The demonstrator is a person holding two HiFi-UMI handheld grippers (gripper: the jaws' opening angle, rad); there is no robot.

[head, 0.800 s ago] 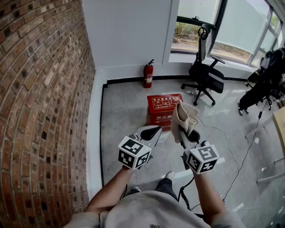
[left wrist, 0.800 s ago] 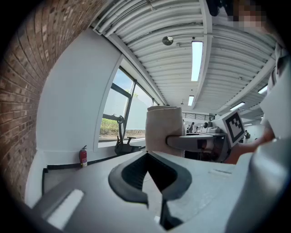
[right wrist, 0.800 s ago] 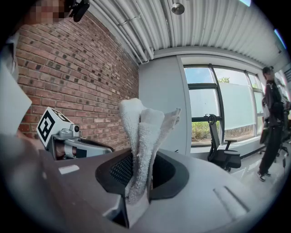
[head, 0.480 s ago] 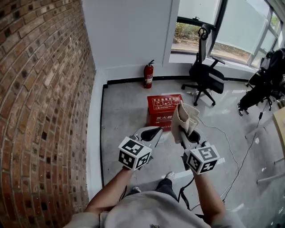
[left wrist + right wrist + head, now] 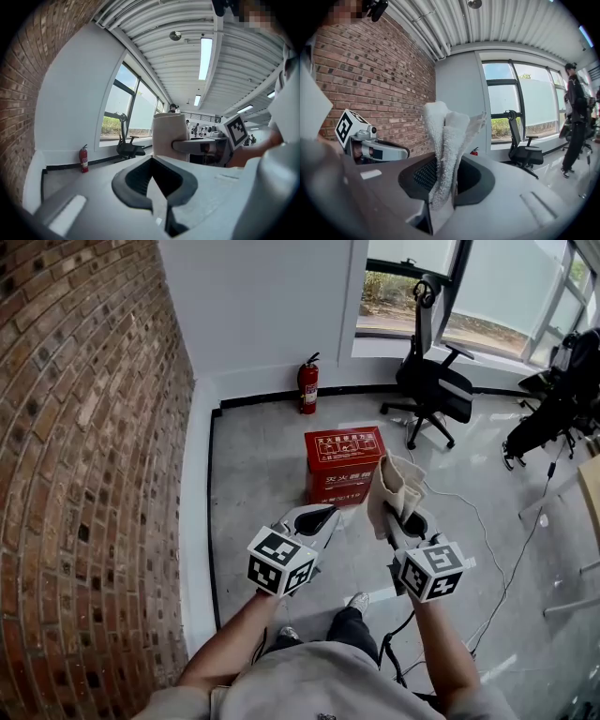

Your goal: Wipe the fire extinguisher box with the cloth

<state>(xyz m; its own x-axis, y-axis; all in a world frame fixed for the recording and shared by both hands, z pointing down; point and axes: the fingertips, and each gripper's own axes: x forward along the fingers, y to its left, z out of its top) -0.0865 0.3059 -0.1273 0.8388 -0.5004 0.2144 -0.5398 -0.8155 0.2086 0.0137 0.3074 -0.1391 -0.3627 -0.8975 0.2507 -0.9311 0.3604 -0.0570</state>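
A red fire extinguisher box (image 5: 344, 465) with white print stands on the grey floor ahead of me. My right gripper (image 5: 405, 521) is shut on a folded beige cloth (image 5: 396, 486) that sticks up from its jaws; in the right gripper view the cloth (image 5: 446, 145) stands upright between them. The cloth hangs just right of the box and above floor level. My left gripper (image 5: 315, 518) is shut with nothing in it, level with the right one and short of the box. From the left gripper view the cloth (image 5: 171, 137) shows to the right.
A red fire extinguisher (image 5: 307, 386) stands against the white wall behind the box. A brick wall (image 5: 84, 456) runs along the left. A black office chair (image 5: 433, 390) sits at the back right under the window. A white cable (image 5: 487, 549) trails over the floor on the right.
The view has shifted slightly forward and the box now appears a little higher and closer. Both grippers keep the same pose, the cloth still held.
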